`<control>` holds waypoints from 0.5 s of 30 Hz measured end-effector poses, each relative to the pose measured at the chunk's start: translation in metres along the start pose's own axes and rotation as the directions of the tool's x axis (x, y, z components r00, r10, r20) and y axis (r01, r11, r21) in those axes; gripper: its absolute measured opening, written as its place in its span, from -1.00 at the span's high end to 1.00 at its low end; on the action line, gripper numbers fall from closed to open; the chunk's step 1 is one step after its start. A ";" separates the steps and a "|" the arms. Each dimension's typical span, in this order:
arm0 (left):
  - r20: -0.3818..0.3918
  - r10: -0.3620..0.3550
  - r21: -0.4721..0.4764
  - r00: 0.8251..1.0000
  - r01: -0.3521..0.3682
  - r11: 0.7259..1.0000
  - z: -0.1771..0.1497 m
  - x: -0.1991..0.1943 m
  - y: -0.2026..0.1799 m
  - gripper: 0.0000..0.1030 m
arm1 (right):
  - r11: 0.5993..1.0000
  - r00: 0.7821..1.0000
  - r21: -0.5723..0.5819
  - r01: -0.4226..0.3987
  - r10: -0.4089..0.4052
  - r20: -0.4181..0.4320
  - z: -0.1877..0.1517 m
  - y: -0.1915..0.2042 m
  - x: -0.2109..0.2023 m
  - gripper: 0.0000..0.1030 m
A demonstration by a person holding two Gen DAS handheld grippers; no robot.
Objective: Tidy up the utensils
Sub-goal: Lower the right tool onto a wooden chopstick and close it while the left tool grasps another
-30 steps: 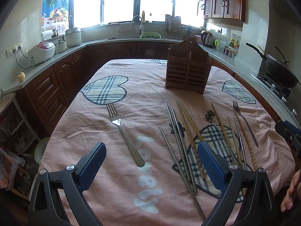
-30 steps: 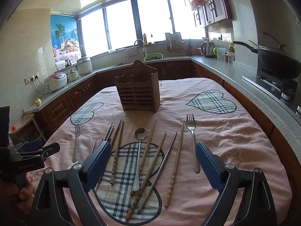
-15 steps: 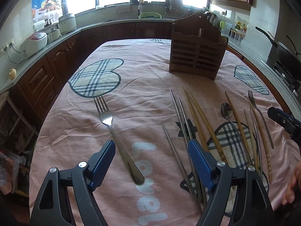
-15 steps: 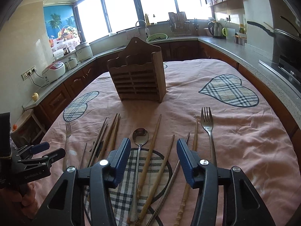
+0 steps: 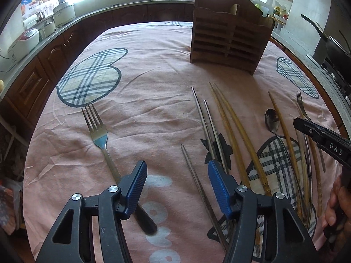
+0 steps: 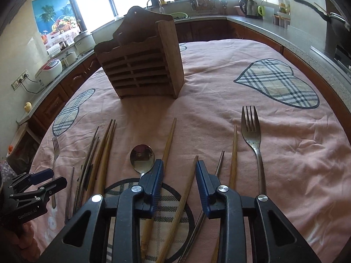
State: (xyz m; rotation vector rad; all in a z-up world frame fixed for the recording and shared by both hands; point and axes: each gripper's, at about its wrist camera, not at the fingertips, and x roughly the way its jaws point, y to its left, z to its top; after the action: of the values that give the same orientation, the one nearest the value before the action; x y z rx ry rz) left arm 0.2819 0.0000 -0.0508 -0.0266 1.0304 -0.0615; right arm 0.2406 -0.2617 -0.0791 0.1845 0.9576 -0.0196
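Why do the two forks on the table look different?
The left fork lies alone on plain pink cloth, apart from the other utensils; the right fork lies at the end of the row, right beside a wooden chopstick. The left fork's handle end passes under one of the left gripper's fingers; the right fork's handle runs beside the right gripper, outside its fingers. Both are metal, four-pronged, lying flat, prongs toward the wooden holder.

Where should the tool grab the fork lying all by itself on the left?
Grip the lone fork across its thin neck just below the tines, coming straight down from above. It lies flat on the cloth, so only its narrow sides offer a pinch, and the left tool already covers its thick handle end.
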 end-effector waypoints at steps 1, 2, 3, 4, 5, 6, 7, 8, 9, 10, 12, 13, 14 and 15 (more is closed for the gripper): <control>-0.013 -0.006 -0.001 1.000 0.006 1.000 0.002 0.005 0.001 -0.01 | 1.000 1.000 0.006 0.005 -0.005 -0.015 0.000 -0.002 0.005 0.40; -0.026 -0.013 -0.003 1.000 0.013 1.000 0.003 0.009 0.001 0.02 | 1.000 1.000 0.013 0.008 -0.008 -0.028 0.000 -0.004 0.010 0.40; -0.039 -0.019 -0.005 0.999 0.019 1.000 0.004 0.013 0.001 0.08 | 1.000 0.999 0.019 0.008 -0.008 -0.040 0.000 -0.005 0.015 0.41; -0.049 -0.023 -0.007 0.999 0.022 1.000 0.006 0.016 0.003 0.14 | 1.000 0.999 0.020 0.011 -0.010 -0.049 0.000 -0.006 0.018 0.42; -0.056 -0.022 -0.007 0.998 0.022 1.000 0.007 0.019 0.003 0.15 | 1.000 0.999 0.016 0.014 -0.013 -0.049 0.000 -0.006 0.020 0.43; -0.054 -0.019 -0.002 0.998 0.019 1.000 0.009 0.020 0.002 0.16 | 1.000 0.999 0.009 0.018 -0.018 -0.046 0.000 -0.005 0.020 0.43; -0.058 -0.020 0.000 0.998 0.020 1.000 0.010 0.022 0.002 0.19 | 1.000 0.999 0.005 0.019 -0.019 -0.048 0.001 -0.004 0.020 0.43; -0.060 -0.021 0.003 0.998 0.021 1.000 0.012 0.024 0.001 0.21 | 1.000 0.999 0.005 0.018 -0.018 -0.049 0.002 -0.004 0.021 0.43; -0.062 -0.021 0.005 0.998 0.021 1.000 0.014 0.025 0.000 0.26 | 1.000 0.999 0.003 0.020 -0.019 -0.050 0.003 -0.004 0.022 0.47; -0.064 -0.018 0.009 0.998 0.019 1.000 0.016 0.027 -0.002 0.33 | 1.000 0.998 -0.002 0.027 -0.027 -0.052 0.004 -0.003 0.022 0.49; -0.060 -0.004 0.026 0.998 0.005 1.000 0.019 0.030 -0.005 0.54 | 0.999 0.998 -0.008 0.033 -0.033 -0.054 0.005 -0.003 0.024 0.52; -0.056 0.004 0.035 0.998 -0.002 0.999 0.019 0.030 -0.007 0.64 | 0.999 0.998 -0.010 0.034 -0.035 -0.054 0.005 -0.003 0.024 0.53; -0.052 0.002 0.044 0.999 0.000 0.999 0.019 0.030 -0.009 0.71 | 0.999 0.998 -0.014 0.038 -0.038 -0.053 0.006 -0.003 0.025 0.57; -0.047 0.000 0.051 0.999 0.002 0.999 0.017 0.030 -0.012 0.82 | 0.999 0.998 -0.017 0.043 -0.044 -0.051 0.006 -0.003 0.025 0.63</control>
State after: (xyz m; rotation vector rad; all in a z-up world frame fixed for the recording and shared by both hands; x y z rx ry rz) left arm 0.3120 -0.0137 -0.0671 0.0210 1.0756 -0.0895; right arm 0.2591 -0.2638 -0.0966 0.1504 1.0122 -0.0474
